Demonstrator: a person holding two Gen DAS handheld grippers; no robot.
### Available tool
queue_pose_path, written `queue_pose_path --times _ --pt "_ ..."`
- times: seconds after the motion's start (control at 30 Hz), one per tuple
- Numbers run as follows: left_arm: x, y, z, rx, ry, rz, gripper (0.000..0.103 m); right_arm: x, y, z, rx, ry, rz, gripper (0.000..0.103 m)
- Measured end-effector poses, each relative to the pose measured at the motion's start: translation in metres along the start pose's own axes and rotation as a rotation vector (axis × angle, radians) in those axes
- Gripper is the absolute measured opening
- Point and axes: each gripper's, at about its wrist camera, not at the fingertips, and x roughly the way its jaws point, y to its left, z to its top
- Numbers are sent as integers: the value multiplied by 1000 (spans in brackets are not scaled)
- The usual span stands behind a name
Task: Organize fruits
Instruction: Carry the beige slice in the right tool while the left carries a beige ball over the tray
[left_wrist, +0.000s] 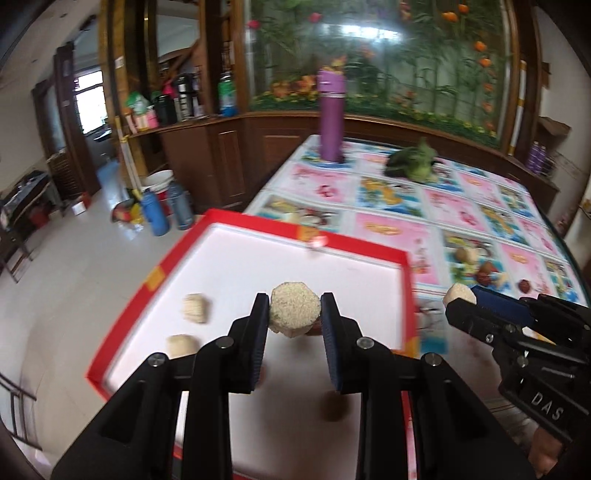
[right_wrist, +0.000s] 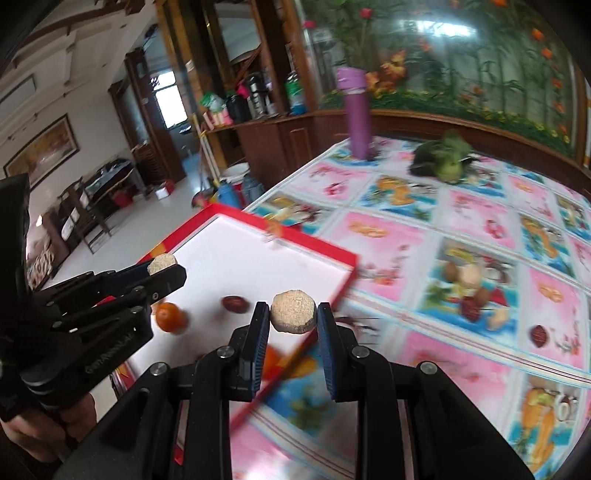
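A pale, grainy round piece (left_wrist: 294, 309) is gripped between the blue-padded fingers of the left claw (left_wrist: 294, 314), which is held above the white floor of a red-rimmed tray (left_wrist: 236, 221). In the left wrist view, two more pale lumps (left_wrist: 197, 308) are seen lying on the tray floor to the left of the claw, one beyond the other and slightly apart. These lumps are not shown in the right wrist view.

The right claw (right_wrist: 293, 314) is closed on a second pale round piece (right_wrist: 294, 312), held over the tray's right-hand rim near the edge of the patterned table (right_wrist: 388, 236). From this view an orange fruit (right_wrist: 170, 317) and a dark red fruit (right_wrist: 233, 304) are seen resting on the tray floor, close to each other; in the left wrist view that spot is hidden behind the gripped piece and the fingers.

Each claw is also caught from the side by the other camera, with its pale piece at the fingertips.

On the table to the right of the tray, a loose cluster of brown, pale and dark red pieces (right_wrist: 471, 291) is seen, and one dark red piece (right_wrist: 538, 335) lies apart from it. A purple bottle (left_wrist: 331, 116) stands upright at the far end of the table, with a leafy green vegetable (left_wrist: 412, 164) lying to its right.
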Motion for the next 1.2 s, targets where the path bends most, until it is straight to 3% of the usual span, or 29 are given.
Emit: queue_pose_path --times 0.43,1.2 --pt "25 47 -14 -53 44 77 30 47 47 0 -44 88 15 25" --pt "40 57 -22 -30 82 131 30 78 63 -8 -92 178 -28 26"
